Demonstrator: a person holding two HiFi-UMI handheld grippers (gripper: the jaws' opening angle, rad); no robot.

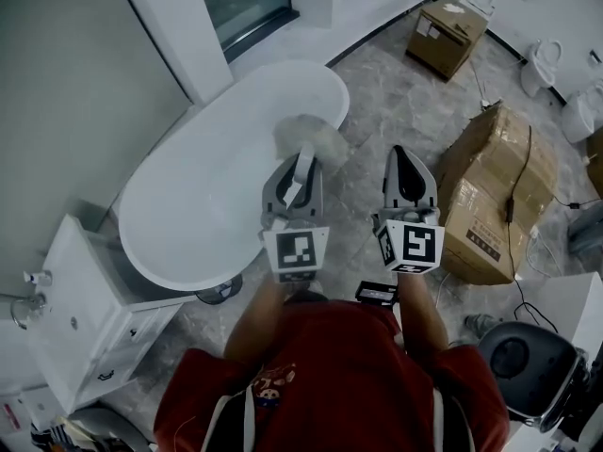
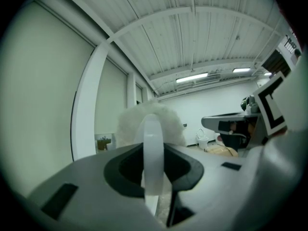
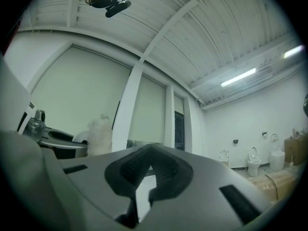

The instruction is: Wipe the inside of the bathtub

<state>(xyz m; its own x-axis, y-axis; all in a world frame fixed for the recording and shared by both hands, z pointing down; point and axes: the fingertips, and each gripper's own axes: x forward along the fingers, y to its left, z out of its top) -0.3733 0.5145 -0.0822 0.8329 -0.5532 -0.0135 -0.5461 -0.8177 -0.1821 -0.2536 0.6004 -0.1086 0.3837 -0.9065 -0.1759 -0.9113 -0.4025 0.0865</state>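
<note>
The white oval bathtub point(image 1: 179, 238) lies on the grey floor left of centre in the head view. My left gripper point(image 1: 303, 155) is shut on the white handle point(image 1: 301, 172) of a fluffy white duster point(image 1: 311, 137), whose head hangs over the tub's near rim. In the left gripper view the handle point(image 2: 153, 153) stands upright between the jaws of the left gripper point(image 2: 154, 163), with the fluffy head point(image 2: 149, 123) behind it. My right gripper point(image 1: 403, 152) is held beside it over the floor, shut, with nothing in it. The right gripper view shows its jaws closed together point(image 3: 149, 170) and the duster point(image 3: 99, 136) at the left.
A large cardboard box point(image 1: 495, 196) sits right of the grippers, another box point(image 1: 445, 36) farther back. Toilets point(image 1: 542, 64) line the right wall. A white cabinet point(image 1: 85, 318) stands at the tub's near end. A black round device point(image 1: 523, 365) is at the bottom right.
</note>
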